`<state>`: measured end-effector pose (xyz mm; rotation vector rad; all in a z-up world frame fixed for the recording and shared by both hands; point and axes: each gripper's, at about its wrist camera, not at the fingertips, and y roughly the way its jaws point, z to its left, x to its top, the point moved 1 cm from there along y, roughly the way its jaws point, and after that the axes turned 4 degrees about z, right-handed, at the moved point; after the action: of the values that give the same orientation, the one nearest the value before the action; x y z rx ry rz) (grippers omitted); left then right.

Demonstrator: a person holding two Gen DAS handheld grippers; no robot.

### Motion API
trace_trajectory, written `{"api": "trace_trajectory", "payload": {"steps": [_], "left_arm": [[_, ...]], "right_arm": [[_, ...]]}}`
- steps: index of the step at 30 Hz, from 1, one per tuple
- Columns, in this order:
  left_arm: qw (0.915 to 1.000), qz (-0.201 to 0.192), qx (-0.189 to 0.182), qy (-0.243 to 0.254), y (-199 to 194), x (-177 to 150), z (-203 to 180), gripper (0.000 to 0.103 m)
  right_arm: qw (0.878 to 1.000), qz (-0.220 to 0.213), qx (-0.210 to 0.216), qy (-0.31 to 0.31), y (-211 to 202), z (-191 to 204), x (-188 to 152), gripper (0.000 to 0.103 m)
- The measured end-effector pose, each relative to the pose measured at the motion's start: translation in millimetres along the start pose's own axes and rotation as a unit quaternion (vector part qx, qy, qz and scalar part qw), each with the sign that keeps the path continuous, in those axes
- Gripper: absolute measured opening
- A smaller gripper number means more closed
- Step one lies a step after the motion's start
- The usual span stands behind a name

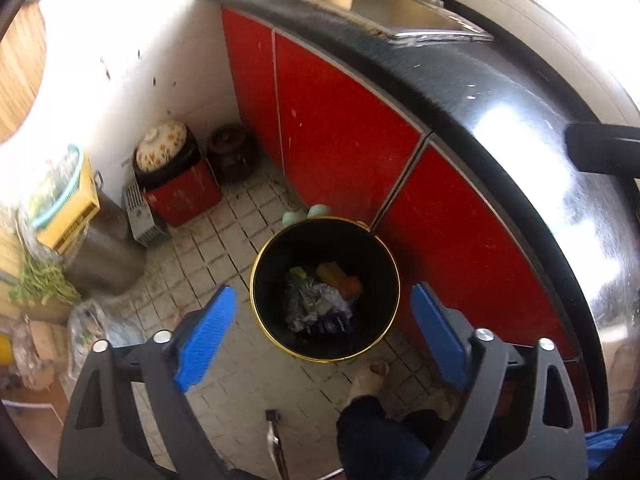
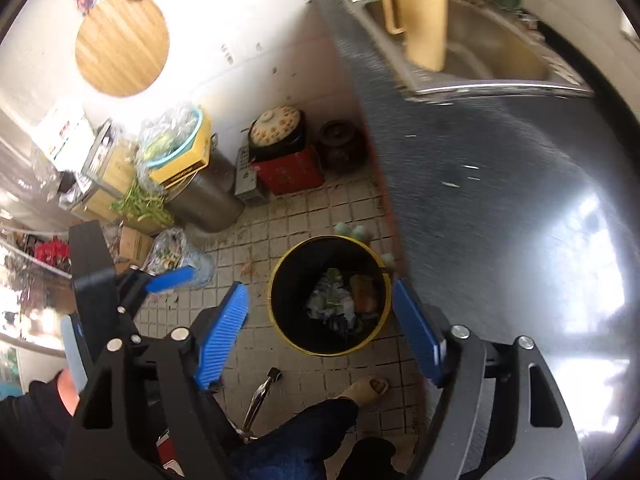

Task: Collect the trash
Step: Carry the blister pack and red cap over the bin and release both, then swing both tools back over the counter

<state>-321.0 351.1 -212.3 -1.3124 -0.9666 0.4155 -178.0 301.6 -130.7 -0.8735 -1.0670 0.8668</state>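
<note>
- Both grippers are hanging over the bin (image 1: 325, 289), pointing steeply down at it, so anything let go should be falling straight in.
- Left gripper (image 1: 324, 334): fingers (image 1: 206, 336) are standing wide open, nothing between the pads, only the bin mouth showing in the gap.
- Right gripper (image 2: 320, 330): fingers (image 2: 222, 336) are also standing apart and empty.
- Trash (image 1: 320, 300) is lying at the bottom of the bin: crumpled wrappers, something yellow and something orange. It is sitting well below the fingers in both views, touching neither pair.
- Bin is standing on the tiled floor (image 1: 224, 232), just beside the red cabinet doors (image 1: 340, 136) under the black bench (image 1: 500, 92), likely parked there for easy dropping from the bench.
- Person's foot (image 2: 366, 388) is standing near the bin.
- Judging this as a drop step already done; fingers are looking free for the next piece.
</note>
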Motion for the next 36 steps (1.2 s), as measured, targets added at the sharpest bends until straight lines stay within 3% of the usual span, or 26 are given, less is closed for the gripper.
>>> {"api": "trace_trajectory", "payload": {"steps": [2,7,10,12,15,18,21,22,24,25,28,36], "left_arm": [[0.9997,-0.010,0.003,0.024,-12.4,4.1,-18.8,0.091],[0.9928,-0.042,-0.035,0.107,-39.9,18.0,-97.3,0.093],[0.9792,-0.049,-0.083,0.178,-48.6,27.3,-162.2,0.093],[0.9653,-0.054,-0.112,0.229,-53.2,31.5,-206.4,0.093],[0.9352,-0.061,-0.154,0.313,-62.0,31.4,-277.2,0.093],[0.8984,-0.064,-0.192,0.390,-71.1,23.5,-349.3,0.093],[0.8718,-0.062,-0.212,0.437,-77.8,11.4,-395.2,0.093],[0.8595,-0.058,-0.221,0.457,-79.8,5.6,-413.2,0.093],[0.8452,-0.055,-0.226,0.481,-81.9,-4.5,-432.9,0.093],[0.8379,-0.054,-0.228,0.493,-81.6,-8.7,-442.5,0.093],[0.8285,-0.044,-0.231,0.508,-80.8,-18.0,-461.3,0.093],[0.8203,-0.030,-0.222,0.526,-66.1,-14.2,-493.8,0.093]], "right_arm": [[0.999,-0.025,-0.022,0.014,-28.9,-22.0,-16.7,0.075],[0.988,-0.089,-0.093,0.083,-105.0,-87.9,-71.0,0.081],[0.971,-0.131,-0.145,0.138,-153.0,-129.3,-117.8,0.084],[0.956,-0.146,-0.178,0.180,-178.8,-154.3,-151.7,0.084],[0.929,-0.162,-0.221,0.248,-215.4,-189.4,-207.2,0.084],[0.900,-0.173,-0.254,0.310,-245.1,-210.7,-266.6,0.084],[0.879,-0.176,-0.269,0.351,-259.9,-217.6,-314.9,0.084],[0.875,-0.174,-0.273,0.359,-262.2,-218.2,-327.2,0.084],[0.869,-0.168,-0.283,0.370,-266.2,-218.9,-350.9,0.084],[0.867,-0.166,-0.284,0.375,-267.2,-220.6,-359.5,0.084],[0.864,-0.164,-0.279,0.385,-269.1,-229.9,-376.6,0.084],[0.887,-0.150,-0.240,0.365,-245.0,-243.6,-376.3,0.084]]}}
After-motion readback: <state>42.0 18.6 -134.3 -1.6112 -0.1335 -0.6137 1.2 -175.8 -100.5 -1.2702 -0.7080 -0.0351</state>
